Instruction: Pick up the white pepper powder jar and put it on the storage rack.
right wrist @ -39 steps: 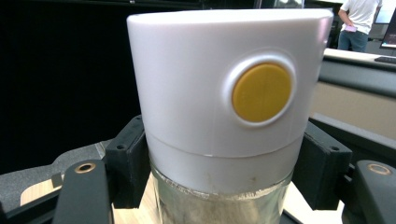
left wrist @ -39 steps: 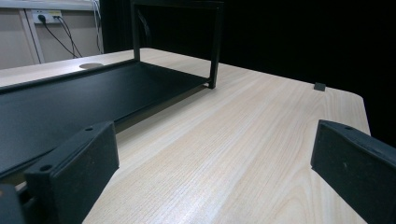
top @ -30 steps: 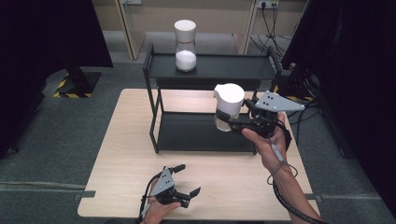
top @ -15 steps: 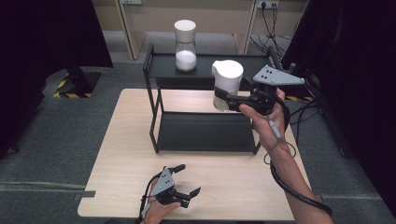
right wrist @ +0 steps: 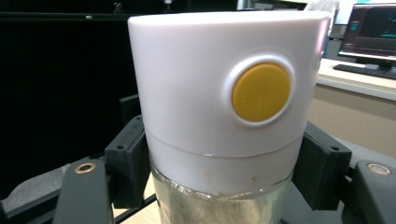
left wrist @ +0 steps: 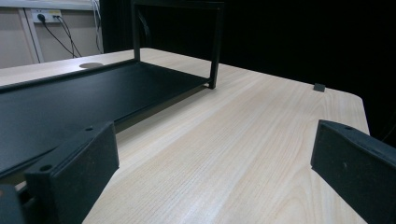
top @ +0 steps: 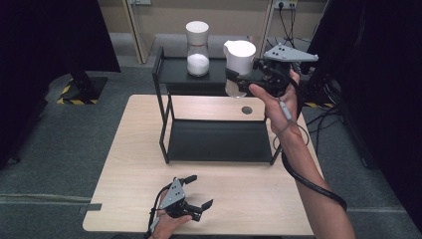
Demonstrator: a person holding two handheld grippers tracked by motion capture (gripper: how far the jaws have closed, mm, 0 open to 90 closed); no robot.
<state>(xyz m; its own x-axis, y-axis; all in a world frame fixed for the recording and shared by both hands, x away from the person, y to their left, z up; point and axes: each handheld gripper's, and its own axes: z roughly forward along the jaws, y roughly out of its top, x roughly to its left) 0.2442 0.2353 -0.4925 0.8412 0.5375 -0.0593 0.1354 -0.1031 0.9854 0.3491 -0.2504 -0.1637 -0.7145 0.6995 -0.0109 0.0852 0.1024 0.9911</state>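
My right gripper (top: 238, 81) is shut on a glass jar with a white lid (top: 239, 65), held upright in the air beside the top shelf of a black two-tier rack (top: 169, 70). In the right gripper view the jar (right wrist: 224, 102) stands between both pads (right wrist: 125, 158), its lid showing a round yellow button. A second white-lidded jar (top: 197, 42), half full of white powder, stands on the rack's top shelf. My left gripper (top: 201, 191) rests low over the table's near edge, open, with nothing between its pads (left wrist: 79, 168).
The rack's lower shelf (top: 219, 142) is bare and sits on a light wooden table (top: 249, 199). A cable hole (top: 246, 110) lies behind the rack. Dark curtains hang left and right; cables run on the floor at the far right.
My right gripper has lifted the jar from beside the lower shelf up to the height of the top shelf and carried it farther from me. The left gripper has stayed put.
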